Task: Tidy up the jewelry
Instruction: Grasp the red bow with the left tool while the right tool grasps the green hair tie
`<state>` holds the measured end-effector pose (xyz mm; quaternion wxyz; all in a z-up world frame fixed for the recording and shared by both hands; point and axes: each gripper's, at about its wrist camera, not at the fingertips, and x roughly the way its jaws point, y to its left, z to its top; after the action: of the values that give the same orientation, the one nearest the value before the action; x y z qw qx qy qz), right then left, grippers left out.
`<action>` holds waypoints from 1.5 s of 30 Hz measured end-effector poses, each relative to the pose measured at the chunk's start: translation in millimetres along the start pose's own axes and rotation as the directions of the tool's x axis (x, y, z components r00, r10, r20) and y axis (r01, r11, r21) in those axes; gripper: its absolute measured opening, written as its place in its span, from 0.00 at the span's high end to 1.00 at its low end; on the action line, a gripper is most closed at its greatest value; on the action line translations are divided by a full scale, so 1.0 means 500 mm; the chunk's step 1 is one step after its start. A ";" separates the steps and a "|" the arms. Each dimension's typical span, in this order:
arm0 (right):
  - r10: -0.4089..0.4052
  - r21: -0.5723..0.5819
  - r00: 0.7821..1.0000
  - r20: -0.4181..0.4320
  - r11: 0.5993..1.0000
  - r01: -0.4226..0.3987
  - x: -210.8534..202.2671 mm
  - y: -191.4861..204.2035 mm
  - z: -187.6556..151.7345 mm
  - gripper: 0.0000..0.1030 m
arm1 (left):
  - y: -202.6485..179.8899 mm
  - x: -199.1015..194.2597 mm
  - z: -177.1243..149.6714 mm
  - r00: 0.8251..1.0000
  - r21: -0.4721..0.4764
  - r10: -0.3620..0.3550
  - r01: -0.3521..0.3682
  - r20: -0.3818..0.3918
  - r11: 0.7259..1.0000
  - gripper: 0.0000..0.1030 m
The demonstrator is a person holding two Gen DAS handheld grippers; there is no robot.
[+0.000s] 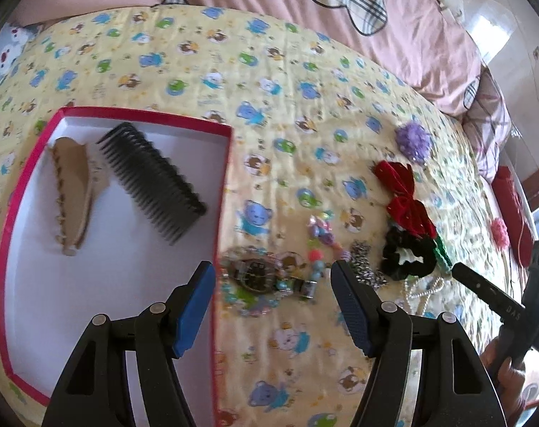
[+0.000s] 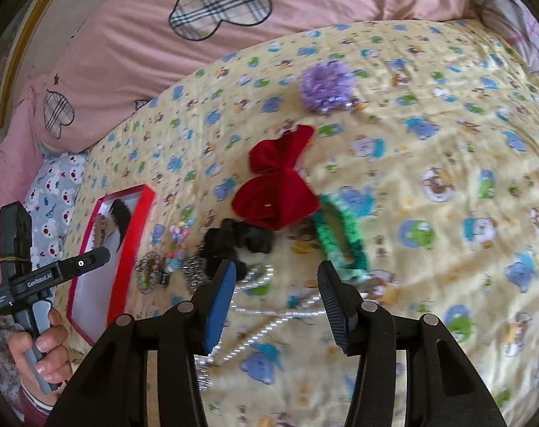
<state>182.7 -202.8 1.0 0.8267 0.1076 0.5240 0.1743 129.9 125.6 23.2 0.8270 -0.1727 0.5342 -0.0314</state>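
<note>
Left gripper [image 1: 271, 279]: jaws apart and empty, poised just over the wristwatch [image 1: 257, 274] on the bed, right of the box's red wall.
Right gripper [image 2: 275, 283]: jaws apart and empty, above the pearl necklace [image 2: 258, 306].
Box [image 1: 228, 163]: red-rimmed, white inside; holds one black comb [image 1: 152, 181] and one beige claw clip [image 1: 72, 188].
On the bedspread [image 1: 198, 71]: one watch, one beaded bracelet [image 1: 319, 242], one silver chain [image 1: 367, 263], one pearl necklace, one black scrunchie [image 1: 406, 254], one red bow [image 1: 404, 195], one green band [image 2: 340, 238], one purple pom-pom [image 1: 413, 140].
Risk, left: the watch lies close to the beads; closing there may likely drag them along.
Risk, right: pearl strands are loose and looped; a pinch could catch one strand, trailing or snagging the scrunchie.
</note>
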 end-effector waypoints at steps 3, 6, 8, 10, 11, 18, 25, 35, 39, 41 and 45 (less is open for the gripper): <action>-0.025 0.008 1.000 0.007 1.000 0.024 -0.002 -0.021 0.003 0.51 | -0.024 0.014 0.007 1.000 0.016 -0.010 0.010 -0.008 1.000 0.35; -0.046 0.008 0.999 0.003 0.999 0.046 0.002 -0.039 0.005 0.51 | -0.052 0.028 0.017 1.000 0.035 -0.016 0.016 -0.013 0.999 0.35; -0.058 0.005 0.998 -0.003 0.998 0.058 0.006 -0.049 0.008 0.51 | -0.074 0.039 0.026 1.000 0.050 -0.021 0.022 -0.017 0.999 0.35; -0.065 -0.005 0.998 -0.015 0.998 0.065 0.015 -0.056 0.014 0.51 | -0.095 0.054 0.037 0.999 0.060 -0.033 0.034 -0.023 0.998 0.33; -0.071 -0.012 0.997 -0.021 0.997 0.071 0.020 -0.057 0.016 0.51 | -0.103 0.063 0.044 0.999 0.061 -0.041 0.043 -0.030 0.997 0.33; -0.106 -0.076 0.991 -0.076 0.992 0.100 0.066 -0.062 0.027 0.55 | -0.166 0.155 0.099 0.994 0.080 -0.073 0.080 -0.083 0.994 0.33; -0.090 -0.011 0.995 -0.043 0.996 0.090 0.041 -0.094 0.025 0.81 | -0.242 0.277 0.149 0.985 0.121 -0.086 0.104 -0.147 0.987 0.33; -0.060 0.080 0.997 0.040 0.995 0.056 -0.022 -0.136 0.039 0.81 | -0.322 0.369 0.154 0.976 0.214 -0.117 0.155 -0.181 0.964 0.84; -0.050 0.087 0.998 0.046 0.995 0.046 -0.025 -0.130 0.038 0.81 | -0.348 0.342 0.155 0.988 0.279 -0.088 0.121 -0.126 0.953 0.91; -0.046 0.085 0.998 0.051 0.996 0.041 -0.029 -0.124 0.037 0.81 | -0.347 0.319 0.154 0.991 0.285 -0.094 0.118 -0.096 0.951 0.92; -0.026 0.069 0.998 0.057 0.997 0.022 -0.035 -0.102 0.034 0.81 | -0.316 0.275 0.154 0.991 0.249 -0.116 0.127 -0.060 0.960 0.92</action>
<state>200.2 -256.3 4.5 0.8394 0.1342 0.5069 0.1431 278.5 -35.6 -18.2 0.8264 -0.0980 0.5328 -0.1537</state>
